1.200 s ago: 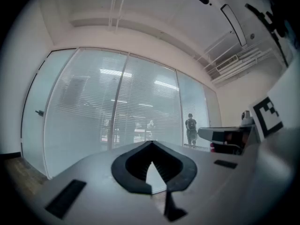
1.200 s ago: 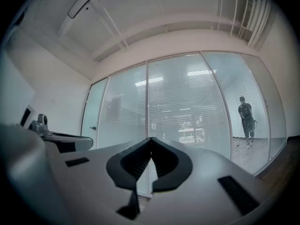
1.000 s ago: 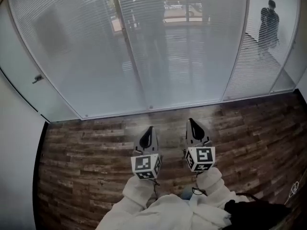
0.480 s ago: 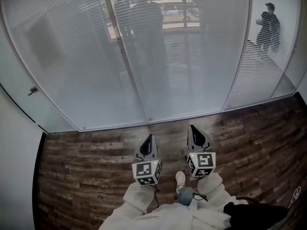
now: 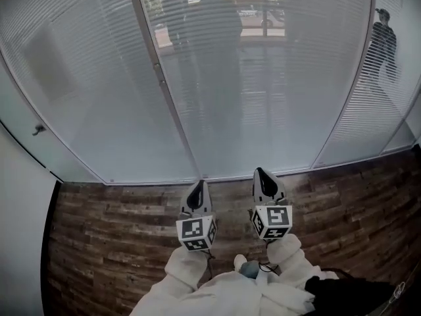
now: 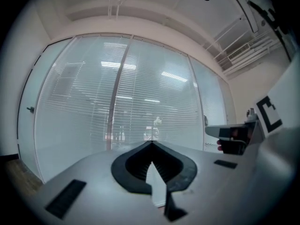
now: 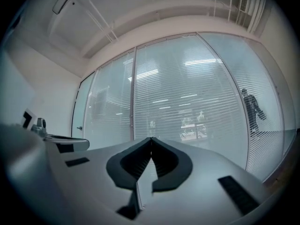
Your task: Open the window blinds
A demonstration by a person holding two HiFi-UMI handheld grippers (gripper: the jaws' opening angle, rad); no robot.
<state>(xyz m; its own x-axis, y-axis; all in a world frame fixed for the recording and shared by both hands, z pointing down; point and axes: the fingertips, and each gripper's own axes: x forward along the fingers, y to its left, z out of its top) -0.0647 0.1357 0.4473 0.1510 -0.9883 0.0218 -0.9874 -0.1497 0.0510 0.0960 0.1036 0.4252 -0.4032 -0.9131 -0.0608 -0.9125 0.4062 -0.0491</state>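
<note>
Left hand-held gripper [image 5: 197, 188]: jaws pressed together with the tips meeting and nothing between them. It points level at the window blinds [image 5: 263, 97], on the near side and not touching.
Right hand-held gripper [image 5: 262, 175]: jaws pressed together, nothing pinched. It sits just beside the left hand-held gripper, faces the window blinds and is clear of them.
Window blinds: lowered over the whole glazed wall down to the floor line. Slats are horizontal and turned mostly closed, with dim shapes showing through.
Frame post [image 5: 161, 84]: upright bar dividing the window blinds left of centre, above and left of the left hand-held gripper.
Floor [image 5: 105, 236]: dark wood planks running from the foot of the window blinds back toward the wearer.
Sleeves [image 5: 187, 268]: white, behind both marker cubes, on the side away from the window blinds.
Person [image 5: 383, 45]: dark standing figure seen through the slats at the far right of the window blinds, on their far side.
Handle [image 5: 38, 130]: small dark fitting on the pane left of the window blinds.
</note>
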